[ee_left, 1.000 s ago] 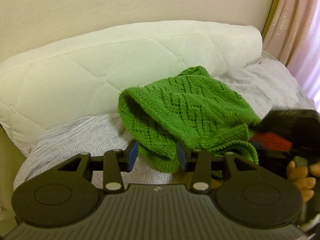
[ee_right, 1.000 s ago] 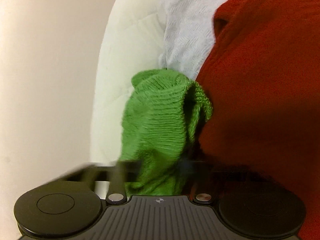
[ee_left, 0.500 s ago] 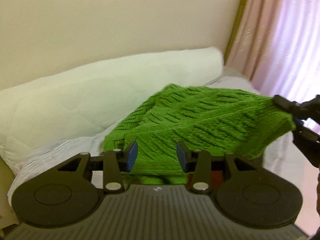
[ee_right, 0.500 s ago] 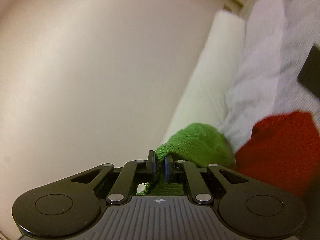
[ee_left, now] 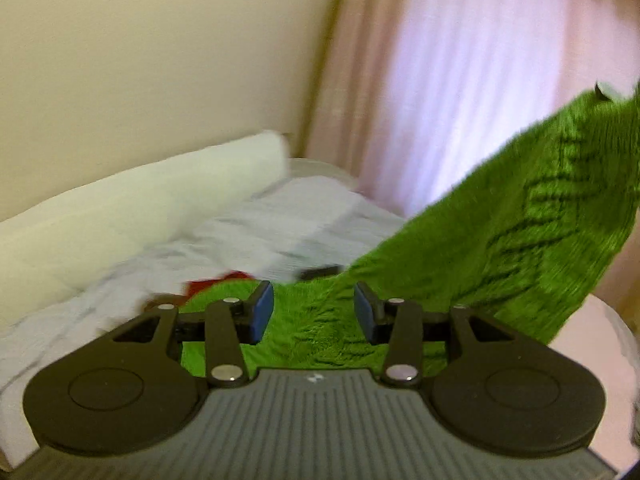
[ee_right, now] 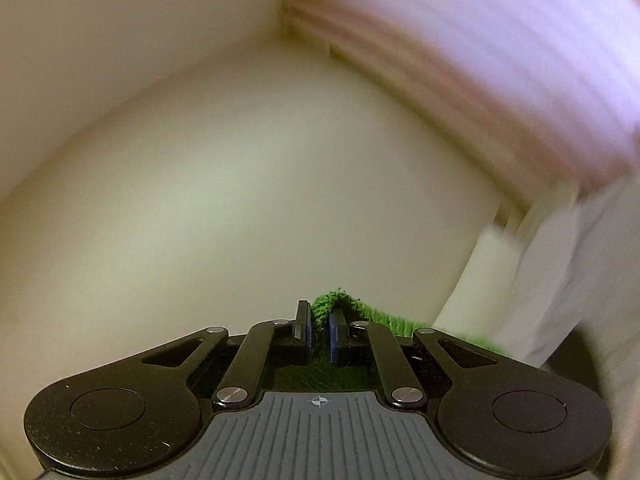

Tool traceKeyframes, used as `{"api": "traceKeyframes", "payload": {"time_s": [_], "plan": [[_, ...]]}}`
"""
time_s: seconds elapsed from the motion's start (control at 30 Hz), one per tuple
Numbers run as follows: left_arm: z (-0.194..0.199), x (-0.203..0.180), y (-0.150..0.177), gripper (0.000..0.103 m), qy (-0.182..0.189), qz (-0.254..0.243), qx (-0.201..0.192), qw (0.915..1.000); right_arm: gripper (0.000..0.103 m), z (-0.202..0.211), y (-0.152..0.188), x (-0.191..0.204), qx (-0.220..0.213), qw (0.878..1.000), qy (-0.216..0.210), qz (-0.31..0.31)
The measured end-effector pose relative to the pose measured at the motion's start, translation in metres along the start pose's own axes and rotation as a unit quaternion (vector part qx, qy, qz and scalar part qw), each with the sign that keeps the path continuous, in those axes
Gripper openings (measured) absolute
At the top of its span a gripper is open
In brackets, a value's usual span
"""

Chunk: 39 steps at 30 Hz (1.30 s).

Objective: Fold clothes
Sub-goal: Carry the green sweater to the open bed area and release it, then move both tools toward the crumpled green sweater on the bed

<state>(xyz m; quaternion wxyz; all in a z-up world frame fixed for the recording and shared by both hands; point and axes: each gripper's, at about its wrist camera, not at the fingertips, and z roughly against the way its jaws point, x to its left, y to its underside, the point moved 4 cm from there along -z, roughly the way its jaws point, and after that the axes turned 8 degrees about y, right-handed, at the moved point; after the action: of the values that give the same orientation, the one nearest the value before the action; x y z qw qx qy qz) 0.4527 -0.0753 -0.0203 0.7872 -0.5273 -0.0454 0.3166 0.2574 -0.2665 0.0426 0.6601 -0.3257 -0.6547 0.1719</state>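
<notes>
From the left wrist view, the green cable-knit wool sweater [ee_left: 500, 240] hung stretched in the air, running from below the left gripper [ee_left: 314, 312] up to the far right edge, above the grey herringbone bed cover [ee_left: 256, 232]. The left gripper's blue pads stood apart with knit showing between and beneath them, not visibly pressing on it, so I took that gripper to be open. A scrap of a red knitted garment [ee_left: 212, 282] lay on the cover beside the long white quilted bolster [ee_left: 132, 204], with pink curtains [ee_left: 460, 80] behind.

From the right wrist view, the right gripper [ee_right: 320, 334] was pointed at the bare cream wall [ee_right: 240, 180], its pads pinched tight on a bunched edge of the sweater [ee_right: 336, 304].

The step looked like lifting the sweater clear to spread it out. Next, I'd judge, the left gripper needed to close on a matching edge so both could lay it flat.

Only the left view showed the bed and the sweater's span; only the right showed the actual grip.
</notes>
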Motion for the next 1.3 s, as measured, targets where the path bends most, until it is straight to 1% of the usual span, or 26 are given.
{"api": "traceKeyframes", "payload": {"time_s": [0.13,0.2,0.27,0.33,0.37,0.4,0.43,0.47,0.5,0.53,0.57,0.67,0.73,0.83,0.97,1.0,1.03,1.1,1.17,1.3], "plan": [[0.017,-0.086,0.027,0.039,0.058,-0.022,0.018,0.9979,0.006,0.106,-0.048,0.004,-0.063,0.997,0.031,0.015],[0.026,-0.127,0.042,0.039,0.085,-0.030,0.028,0.9955,0.006,0.156,-0.069,0.006,-0.091,0.994,0.051,0.027],[0.030,-0.170,0.058,0.039,0.106,-0.036,0.047,0.9926,0.006,0.207,-0.091,0.009,-0.111,0.990,0.078,0.038],[0.035,-0.214,0.077,0.039,0.128,-0.045,0.065,0.9887,0.006,0.248,-0.104,0.006,-0.113,0.985,0.121,0.054],[0.038,-0.236,0.088,0.039,0.139,-0.050,0.074,0.9863,0.007,0.266,-0.107,0.002,-0.111,0.978,0.164,0.068],[0.041,-0.258,0.099,0.040,0.150,-0.055,0.084,0.9836,0.007,0.282,-0.109,-0.003,-0.108,0.967,0.216,0.085],[0.044,-0.277,0.110,0.042,0.158,-0.064,0.094,0.9809,0.016,0.299,-0.111,-0.008,-0.104,0.952,0.268,0.102],[0.048,-0.294,0.126,0.043,0.166,-0.071,0.107,0.9779,0.040,0.318,-0.111,-0.017,-0.096,0.933,0.326,0.121],[0.051,-0.312,0.141,0.045,0.173,-0.078,0.120,0.9745,0.061,0.338,-0.111,-0.028,-0.084,0.908,0.387,0.139],[0.055,-0.329,0.157,0.045,0.180,-0.085,0.133,0.9709,0.091,0.358,-0.109,-0.039,-0.077,0.888,0.429,0.146],[0.059,-0.346,0.173,0.045,0.188,-0.091,0.146,0.9670,0.092,0.379,-0.106,-0.050,-0.072,0.871,0.463,0.148],[0.068,-0.389,0.224,0.045,0.200,-0.110,0.198,0.9534,0.092,0.441,-0.092,-0.086,-0.035,0.834,0.536,0.124],[0.071,-0.413,0.254,0.045,0.200,-0.125,0.231,0.9440,0.092,0.478,-0.079,-0.100,-0.015,0.823,0.559,0.103],[0.075,-0.441,0.288,0.046,0.198,-0.159,0.267,0.9295,0.092,0.533,-0.059,-0.118,0.013,0.808,0.585,0.071],[0.086,-0.473,0.320,0.047,0.203,-0.209,0.291,0.9113,0.092,0.590,-0.033,-0.118,0.041,0.798,0.600,0.041],[0.085,-0.477,0.324,0.047,0.204,-0.216,0.294,0.9085,0.092,0.604,-0.026,-0.118,0.048,0.796,0.603,0.033],[0.084,-0.482,0.328,0.047,0.204,-0.224,0.296,0.9056,0.092,0.617,-0.029,-0.117,0.053,0.795,0.604,0.028],[0.084,-0.489,0.333,0.047,0.207,-0.237,0.298,0.9013,0.092,0.638,-0.026,-0.113,0.060,0.794,0.605,0.021],[0.089,-0.496,0.333,0.048,0.211,-0.244,0.295,0.8995,0.092,0.659,-0.019,-0.109,0.068,0.793,0.606,0.015],[0.098,-0.501,0.330,0.052,0.213,-0.254,0.283,0.9002,0.092,0.659,-0.002,-0.116,0.081,0.790,0.608,0.019]]}}
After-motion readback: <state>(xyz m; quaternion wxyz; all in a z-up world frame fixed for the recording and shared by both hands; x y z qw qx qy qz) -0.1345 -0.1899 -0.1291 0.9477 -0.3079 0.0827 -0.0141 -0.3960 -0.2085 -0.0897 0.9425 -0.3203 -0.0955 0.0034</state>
